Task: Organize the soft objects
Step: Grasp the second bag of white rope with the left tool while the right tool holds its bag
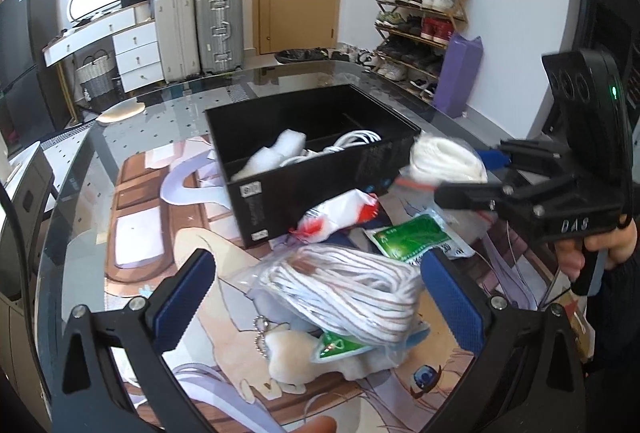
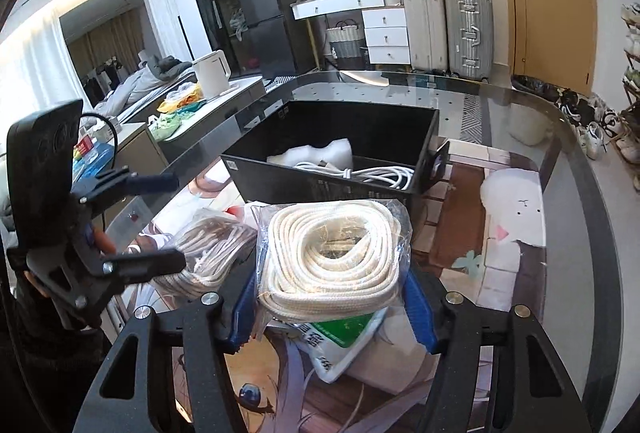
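In the left wrist view, a black box [image 1: 316,157] was seen standing on the glass tabletop [image 1: 168,105], set toward its far edge. Inside the box, white foam padding [image 1: 276,153] lay in the nearer compartment and a white cable [image 1: 356,139] was coiled beside it, behind a low divider. The left gripper [image 1: 316,297] was held with its fingers [image 1: 184,297] spread wide, and nothing was pinched between them; a bagged striped rope [image 1: 344,293] lay on the tabletop between them, untouched. A red-and-white packet [image 1: 340,213] rested against the box's near wall, with a green packet [image 1: 412,237] just beside it. At the box's right corner, the right gripper [image 1: 436,181] was seen pinching a bagged cream rope [image 1: 444,157], lifted clear of the tabletop.

In the right wrist view, the bagged cream rope [image 2: 332,257] was gripped between the blue fingers [image 2: 420,309] of the right gripper [image 2: 332,309], just in front of the black box [image 2: 344,153]. The foam padding [image 2: 316,153] and the white cable [image 2: 372,173] were seen inside the box. The left gripper [image 2: 176,221] was seen at the left, fingers apart, over the striped rope [image 2: 208,249].
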